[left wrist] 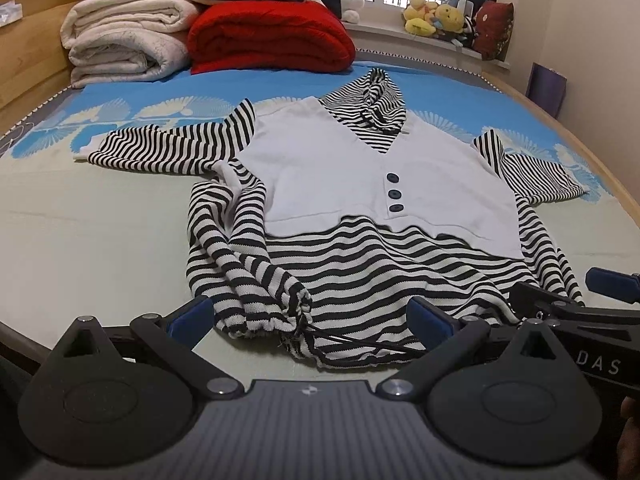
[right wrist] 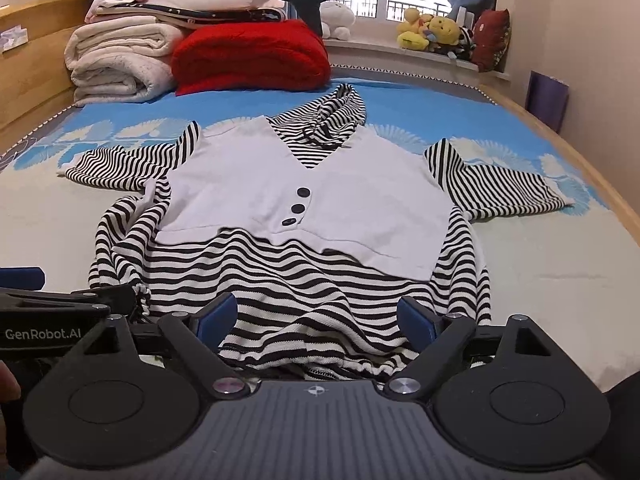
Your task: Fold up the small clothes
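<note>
A small black-and-white striped hooded top with a white buttoned vest panel (left wrist: 332,168) lies face up on the bed, hood away from me, sleeves spread; it also shows in the right wrist view (right wrist: 320,200). My left gripper (left wrist: 308,316) is open, its jaws on either side of the bunched lower-left hem with its drawstring (left wrist: 352,340). My right gripper (right wrist: 316,316) is open, its jaws on either side of the lower hem's middle-right part. Each gripper shows at the edge of the other's view.
The bed (left wrist: 80,208) has a grey and blue patterned cover and wooden rim. Folded white blankets (left wrist: 124,40) and a red blanket (left wrist: 272,36) are stacked at the far left. Plush toys (left wrist: 436,20) sit on the windowsill.
</note>
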### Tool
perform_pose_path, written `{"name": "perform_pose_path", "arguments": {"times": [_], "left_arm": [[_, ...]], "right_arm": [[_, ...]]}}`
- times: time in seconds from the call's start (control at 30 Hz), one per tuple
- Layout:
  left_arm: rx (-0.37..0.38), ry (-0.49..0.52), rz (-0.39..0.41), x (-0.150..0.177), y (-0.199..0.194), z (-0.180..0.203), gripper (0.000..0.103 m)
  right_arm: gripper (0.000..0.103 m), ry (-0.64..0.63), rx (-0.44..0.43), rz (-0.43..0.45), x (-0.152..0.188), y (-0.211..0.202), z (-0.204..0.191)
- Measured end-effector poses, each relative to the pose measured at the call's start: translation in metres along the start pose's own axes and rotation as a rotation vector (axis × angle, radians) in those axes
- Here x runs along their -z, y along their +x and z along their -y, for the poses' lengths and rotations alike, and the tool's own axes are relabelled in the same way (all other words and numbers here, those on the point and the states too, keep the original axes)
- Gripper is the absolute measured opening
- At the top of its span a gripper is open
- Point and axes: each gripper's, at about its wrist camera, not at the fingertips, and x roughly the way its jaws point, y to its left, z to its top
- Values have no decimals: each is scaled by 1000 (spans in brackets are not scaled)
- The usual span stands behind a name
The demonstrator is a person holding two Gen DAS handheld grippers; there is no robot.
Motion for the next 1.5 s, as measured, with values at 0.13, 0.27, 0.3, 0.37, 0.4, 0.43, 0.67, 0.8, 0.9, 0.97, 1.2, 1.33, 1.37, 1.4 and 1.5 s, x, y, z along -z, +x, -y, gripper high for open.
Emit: {"name": "perform_pose_path", "arguments": {"times": [0.13,0.27,0.3,0.37,0.4,0.43,0.67,0.8,0.9,0.97,1.2,1.33,1.37,1.4,1.5], "left_arm": [[-1,1,-4,0,1,1,102],[-3,-1,-12,1,3,1,102],[-4,0,-13,1,3,1,102],[-5,0,-16,1,4,0,102],[-5,0,-18,1,4,0,102],[-6,0,-20,1,5,0,102],[-7,1,-30,1,5,2,102],[-9,2,-32,1,6,2,102],[-9,1,-34,1,6,1,102],[-10,2,-33,1,6,1,102],[-10,0,-34,1,6,1,102],[-9,0,-34,1,7,1,102],[-7,-1,-30,0,6,0,102],[-8,-1,-21,-1,4,0,102],[11,14,24,-16,-10,-8,102]], "right_arm": [[88,0,0,-1,0,0,0],[88,-1,2,-8,0,1,0],[88,-2,3,-9,0,1,0],[88,-2,3,-11,0,1,0],[88,-3,3,-12,0,2,0],[88,-3,4,-13,1,2,0],[88,-3,7,-12,1,3,0],[88,-4,6,-12,1,2,0],[88,-4,6,-12,1,2,0],[88,-4,6,-12,1,2,0],[88,-4,5,-12,0,2,-1],[88,-4,6,-12,0,2,-1],[88,-4,6,-12,0,2,-1],[88,-5,9,-9,0,2,-1],[87,-9,39,66,-12,-7,7]]}}
